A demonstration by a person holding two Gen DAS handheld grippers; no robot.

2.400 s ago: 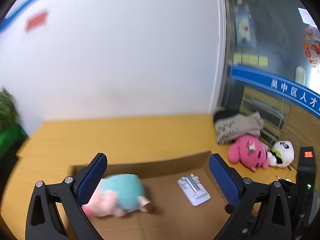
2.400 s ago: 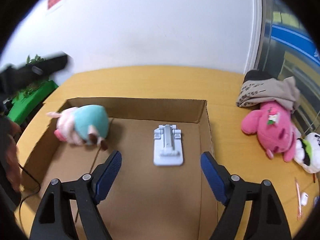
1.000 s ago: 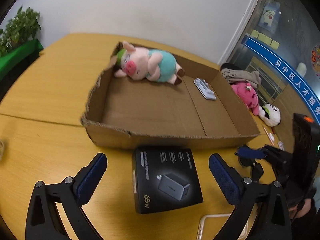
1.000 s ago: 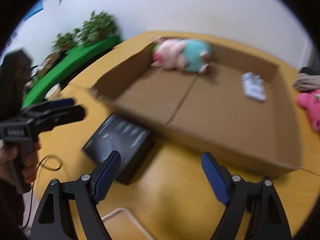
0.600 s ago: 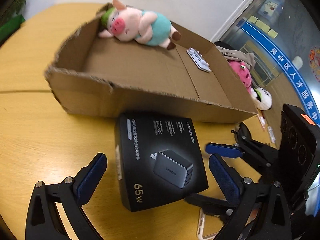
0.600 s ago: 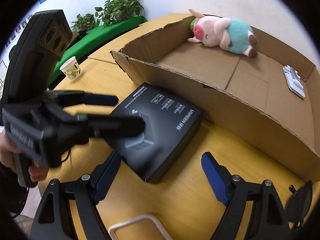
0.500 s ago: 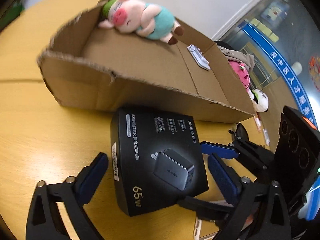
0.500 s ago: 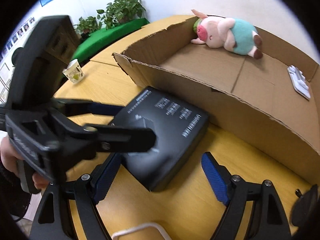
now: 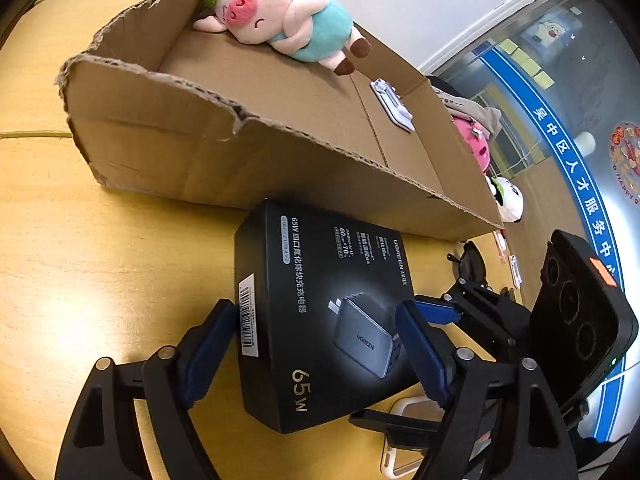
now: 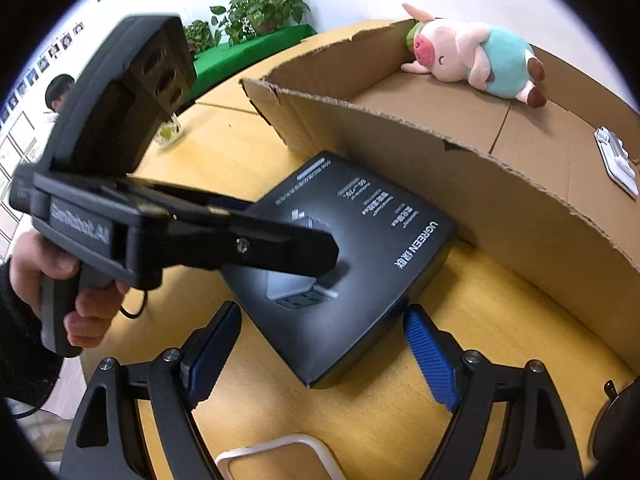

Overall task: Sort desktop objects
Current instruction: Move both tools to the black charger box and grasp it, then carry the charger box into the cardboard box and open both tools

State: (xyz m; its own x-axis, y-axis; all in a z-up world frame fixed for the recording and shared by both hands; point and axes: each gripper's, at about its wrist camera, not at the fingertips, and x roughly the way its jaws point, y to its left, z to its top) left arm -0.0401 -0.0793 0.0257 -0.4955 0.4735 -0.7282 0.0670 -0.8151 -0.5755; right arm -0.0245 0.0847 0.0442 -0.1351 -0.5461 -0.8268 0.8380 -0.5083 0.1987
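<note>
A black 65W charger box [image 9: 320, 312] lies on the yellow table in front of an open cardboard box [image 9: 168, 136]. My left gripper [image 9: 316, 344] has closed in around its near end, both blue pads against its sides. From the right wrist view the left gripper's finger [image 10: 256, 248] lies over the charger box [image 10: 360, 256]. My right gripper [image 10: 320, 352] is open and empty just short of the box's near corner. A plush pig [image 9: 280, 24] and a white stand [image 9: 392, 104] lie inside the cardboard box.
A white-rimmed phone case [image 10: 276, 460] lies on the table under the grippers. A pink plush [image 9: 472, 144] and a panda plush [image 9: 508, 200] lie beyond the box's right end. Sunglasses [image 9: 468, 264] lie near the right gripper. A paper cup [image 10: 168, 128] stands at far left.
My left gripper has moved forward and narrowed its fingers onto the black charger box. My right gripper has come closer to the box and stayed open.
</note>
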